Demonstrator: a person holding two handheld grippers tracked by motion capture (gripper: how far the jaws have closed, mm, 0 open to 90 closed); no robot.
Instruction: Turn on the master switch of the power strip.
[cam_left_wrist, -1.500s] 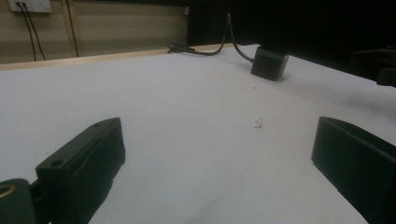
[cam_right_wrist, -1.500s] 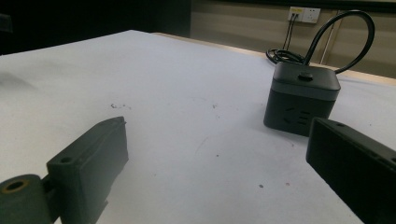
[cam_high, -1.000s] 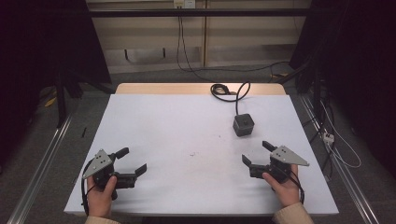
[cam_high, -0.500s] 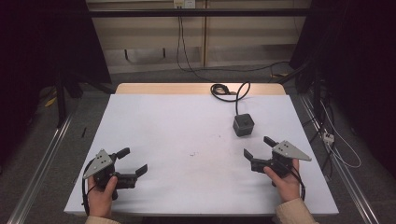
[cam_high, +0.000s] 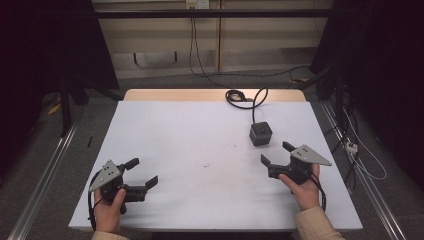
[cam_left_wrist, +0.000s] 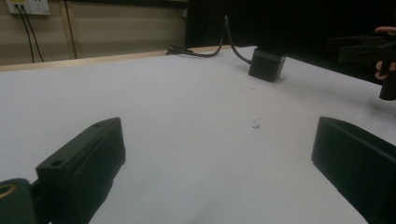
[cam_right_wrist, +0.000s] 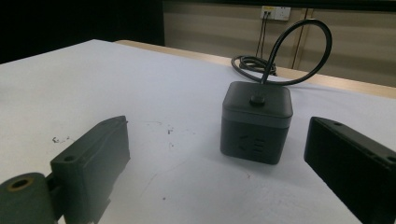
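Right gripper (cam_high: 278, 153) now nearer cube (cam_high: 261, 133).

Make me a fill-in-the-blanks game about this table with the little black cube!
1. The cube socket sits nearer the ___ hand-held gripper.
2. A black ___ loops out of the cube's top.
3. The left hand-held gripper has its jaws ___.
4. The table top is ___ in colour.

Missing words: right; cable; open; white

Black tools (cam_high: 276, 155), grey plates, beige sleeve (cam_high: 315, 224)
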